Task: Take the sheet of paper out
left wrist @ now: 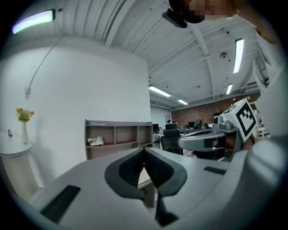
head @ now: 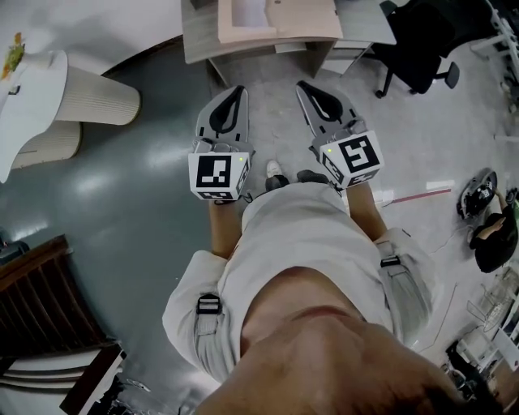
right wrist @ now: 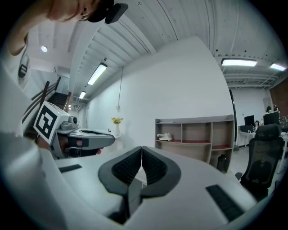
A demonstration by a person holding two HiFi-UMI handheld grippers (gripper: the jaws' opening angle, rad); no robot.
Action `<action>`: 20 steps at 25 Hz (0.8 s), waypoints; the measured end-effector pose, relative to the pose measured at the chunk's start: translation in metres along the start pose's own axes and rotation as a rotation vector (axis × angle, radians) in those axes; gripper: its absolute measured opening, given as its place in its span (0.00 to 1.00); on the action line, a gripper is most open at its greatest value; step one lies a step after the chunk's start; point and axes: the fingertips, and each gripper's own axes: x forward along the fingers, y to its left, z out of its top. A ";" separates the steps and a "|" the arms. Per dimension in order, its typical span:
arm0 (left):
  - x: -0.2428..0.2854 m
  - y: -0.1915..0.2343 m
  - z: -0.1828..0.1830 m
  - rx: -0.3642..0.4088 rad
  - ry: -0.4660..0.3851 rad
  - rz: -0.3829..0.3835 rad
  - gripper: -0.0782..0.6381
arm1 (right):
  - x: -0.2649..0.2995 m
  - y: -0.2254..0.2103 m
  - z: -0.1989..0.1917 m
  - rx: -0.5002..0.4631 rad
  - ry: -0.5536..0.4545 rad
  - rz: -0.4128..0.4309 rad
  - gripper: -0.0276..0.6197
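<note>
Standing short of the counter (head: 197,42), the person held the left gripper (head: 234,91) and right gripper (head: 302,86) with jaws pressed together, empty. The sheet of paper (head: 250,13) seemingly lay in a beige tray (head: 304,23) there, ungrasped; the next move likely called for stepping closer and opening the jaws.

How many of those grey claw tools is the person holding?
2. The left gripper and the right gripper are held side by side in front of the person, both with jaws shut on nothing.
</note>
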 end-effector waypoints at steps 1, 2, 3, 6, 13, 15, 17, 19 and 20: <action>0.001 0.004 -0.001 -0.003 0.001 -0.005 0.13 | 0.004 0.000 0.000 0.000 0.000 -0.005 0.08; 0.003 0.007 -0.003 -0.005 0.001 -0.010 0.13 | 0.007 0.000 0.000 0.000 0.001 -0.009 0.08; 0.004 0.010 -0.004 -0.007 0.001 -0.013 0.13 | 0.010 0.000 -0.001 0.000 0.003 -0.013 0.08; 0.012 0.018 -0.006 -0.012 0.004 -0.020 0.13 | 0.021 -0.003 -0.003 0.004 0.013 -0.021 0.08; 0.040 0.033 -0.009 -0.012 0.021 -0.024 0.13 | 0.044 -0.020 -0.003 0.008 0.018 -0.014 0.08; 0.050 0.036 -0.009 -0.008 0.023 -0.015 0.13 | 0.050 -0.029 -0.004 0.009 0.015 -0.008 0.08; 0.060 0.038 -0.008 -0.008 0.027 -0.007 0.13 | 0.056 -0.039 -0.004 0.013 0.011 -0.001 0.08; 0.070 0.039 -0.009 -0.010 0.031 -0.004 0.13 | 0.062 -0.050 -0.005 0.016 0.009 0.007 0.08; 0.075 0.041 -0.009 -0.010 0.033 -0.003 0.13 | 0.066 -0.055 -0.005 0.018 0.008 0.011 0.08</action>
